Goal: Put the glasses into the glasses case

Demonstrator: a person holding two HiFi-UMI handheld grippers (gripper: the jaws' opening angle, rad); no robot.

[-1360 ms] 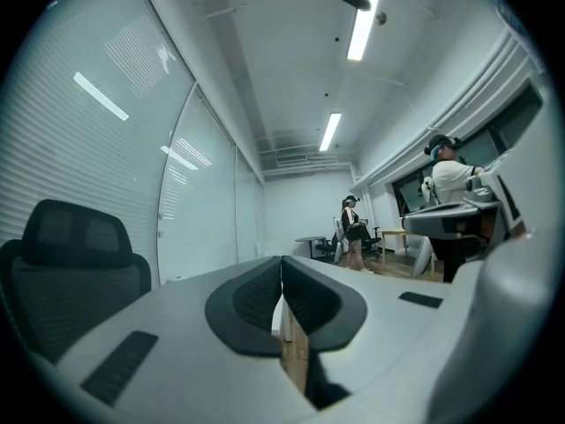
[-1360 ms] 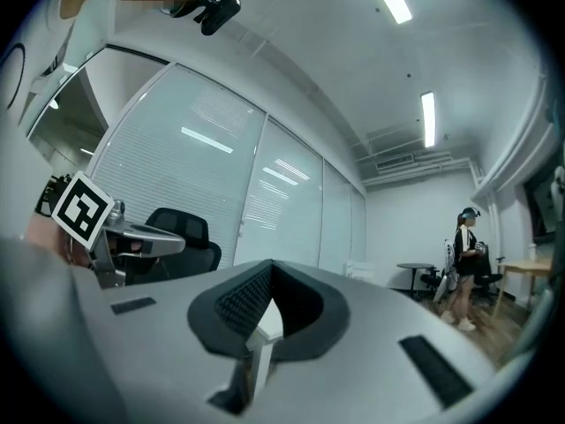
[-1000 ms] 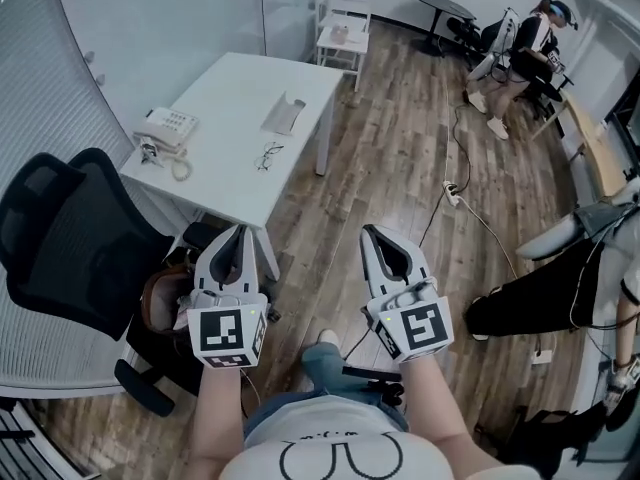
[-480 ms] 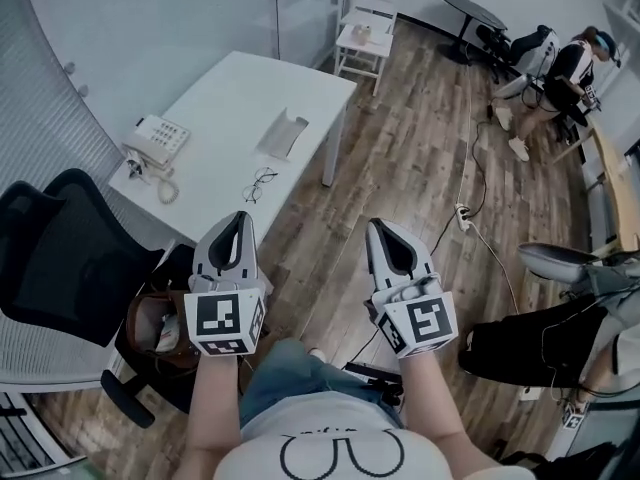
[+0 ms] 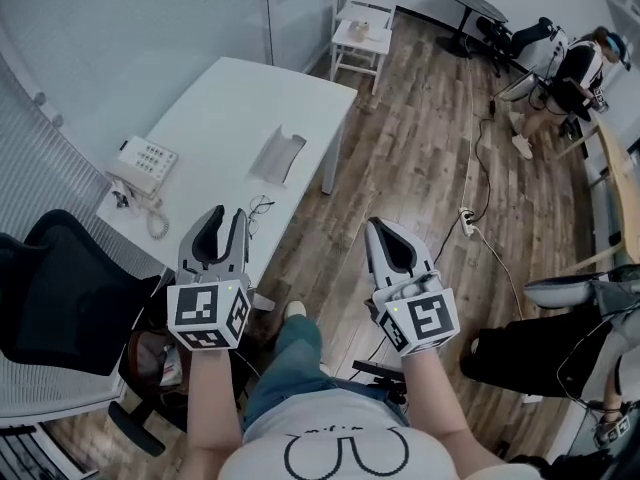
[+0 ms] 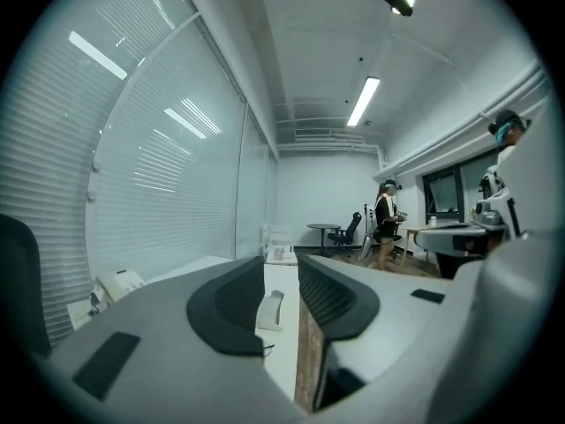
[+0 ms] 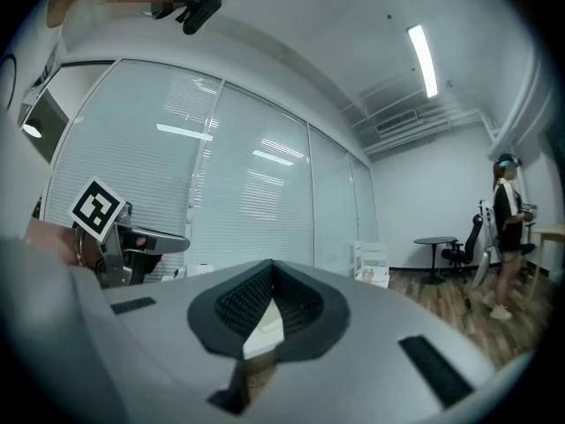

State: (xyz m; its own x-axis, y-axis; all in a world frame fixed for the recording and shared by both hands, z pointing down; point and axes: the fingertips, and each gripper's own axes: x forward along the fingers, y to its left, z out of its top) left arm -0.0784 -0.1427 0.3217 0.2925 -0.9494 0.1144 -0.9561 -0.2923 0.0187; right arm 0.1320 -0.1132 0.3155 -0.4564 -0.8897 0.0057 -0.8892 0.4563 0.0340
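Black office chair (image 5: 60, 303) at far left, pushed against the near end of the desk (image 5: 220, 108). It plays no part in the task.

White phone (image 5: 138, 161) on the desk's left edge, cord trailing, well apart from the work items.

Left tool (image 5: 218, 230): held about level and aimed across the desk's near corner. Its jaws are opening, with a clear gap between the pads and nothing in it. Judgement: it is being readied for a grasp, since the glasses lie just beyond its tip.

Glasses (image 5: 258, 208): on the desk close to its near edge, not yet touched. They are too small here to tell whether the arms are folded.

Glasses case (image 5: 277, 155): further up the desk past the glasses, near them but not touching. It lies open with the hollow facing up, so it can receive them without a lid step first.

Right tool (image 5: 380, 236): jaws together at the tips and holding nothing. It hangs over the wooden floor (image 5: 400, 148) to the right of the desk, beside the left tool. Judgement: idle for now, perhaps kept free to steady the case.

Far right: a cable (image 5: 470, 223) runs across the floor, with people beyond it.

Task status: approach only.
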